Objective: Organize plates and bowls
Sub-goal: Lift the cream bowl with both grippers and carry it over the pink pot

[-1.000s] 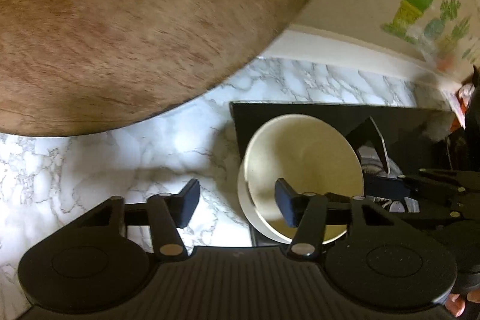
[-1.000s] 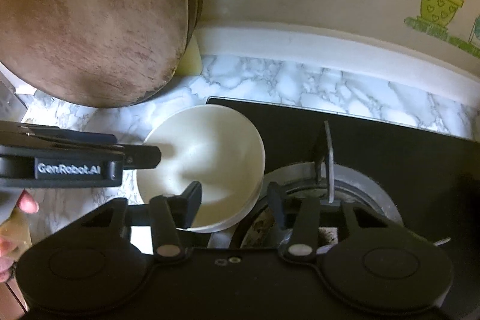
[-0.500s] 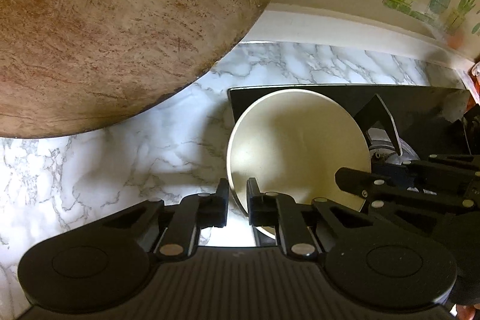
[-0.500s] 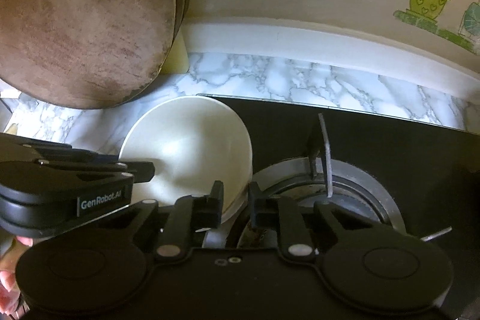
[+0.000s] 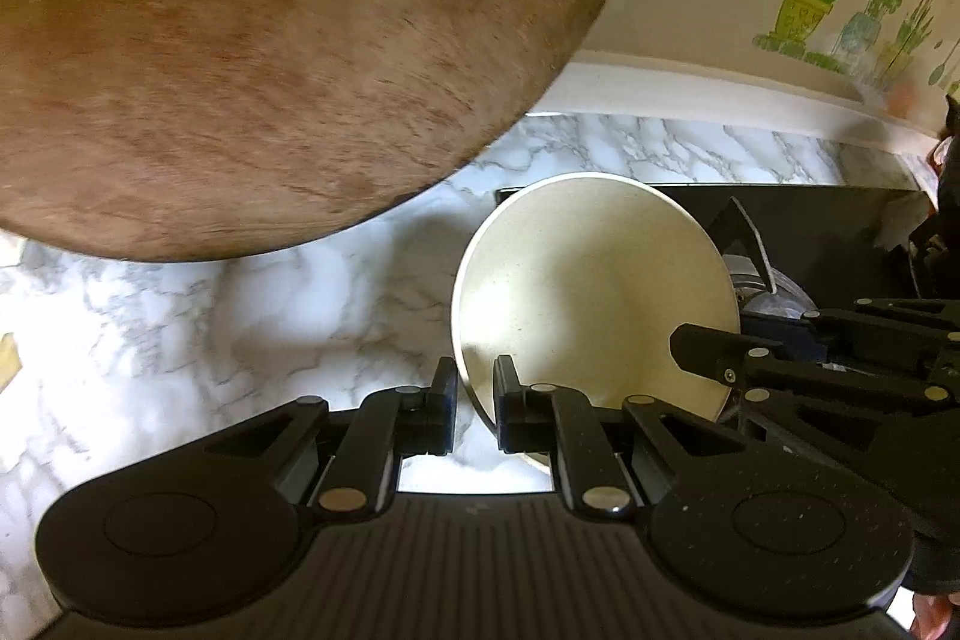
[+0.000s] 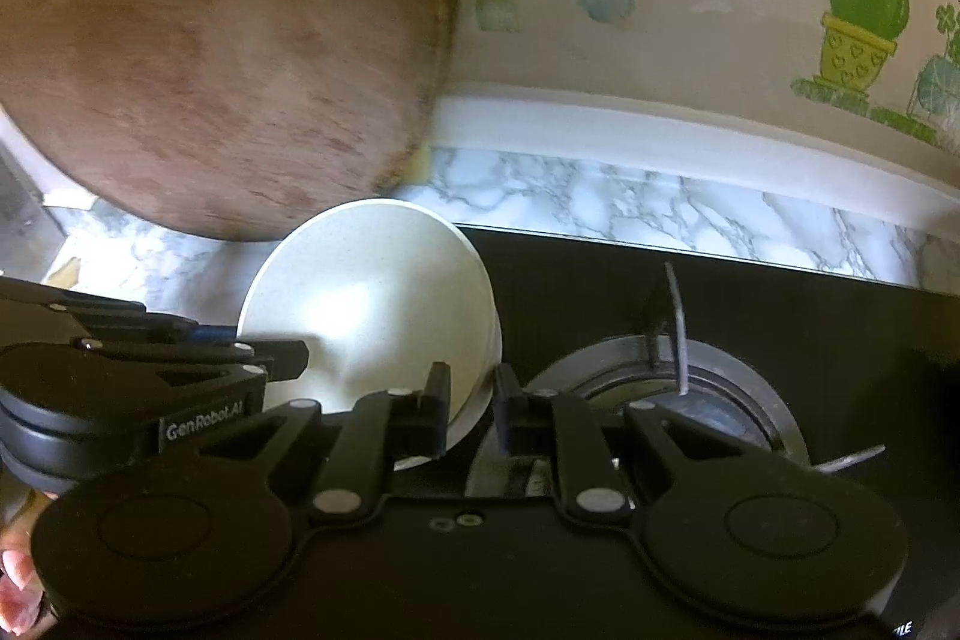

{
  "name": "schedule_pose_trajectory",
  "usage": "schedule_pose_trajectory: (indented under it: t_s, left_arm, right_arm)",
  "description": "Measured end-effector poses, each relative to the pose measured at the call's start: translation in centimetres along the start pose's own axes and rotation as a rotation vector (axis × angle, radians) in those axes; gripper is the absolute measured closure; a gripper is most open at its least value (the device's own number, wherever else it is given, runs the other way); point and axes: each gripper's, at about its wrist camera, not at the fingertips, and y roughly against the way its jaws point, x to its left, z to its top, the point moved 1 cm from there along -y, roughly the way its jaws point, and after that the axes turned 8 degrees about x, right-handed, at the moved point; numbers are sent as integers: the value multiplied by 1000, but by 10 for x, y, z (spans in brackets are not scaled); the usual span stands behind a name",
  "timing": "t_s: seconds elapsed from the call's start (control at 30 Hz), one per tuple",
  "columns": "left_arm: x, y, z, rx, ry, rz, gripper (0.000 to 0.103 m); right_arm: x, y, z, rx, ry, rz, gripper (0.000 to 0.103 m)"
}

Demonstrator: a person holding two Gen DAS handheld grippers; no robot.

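The left gripper (image 5: pixel 474 400) is clamped on the cream bowl's (image 5: pixel 594 292) rim at 7 o'clock, the right gripper (image 6: pixel 471 403) at its 5 o'clock edge. The wooden board (image 6: pixel 210 40) overhangs at 11; open marble counter (image 5: pixel 240 316) lies at 9.

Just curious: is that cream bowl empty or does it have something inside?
Empty: the cream bowl shows only bare, clean inner surface in both views.
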Motion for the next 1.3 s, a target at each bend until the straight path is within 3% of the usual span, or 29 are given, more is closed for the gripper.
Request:
schedule_pose_trajectory:
  t_s: [0.33, 0.57, 1.07, 1.3]
  left_arm:
    - [41, 61, -41, -39, 29, 21, 92]
    - [90, 113, -84, -74, 73, 31, 92]
    - [236, 209, -215, -73, 257, 120, 92]
    - [295, 231, -275, -41, 353, 161, 92]
  right_arm:
    - [59, 42, -14, -42, 65, 19, 87]
    - [118, 74, -32, -68, 122, 37, 87]
    - [301, 121, -83, -75, 326, 152, 87]
    - [384, 130, -107, -55, 439, 218, 87]
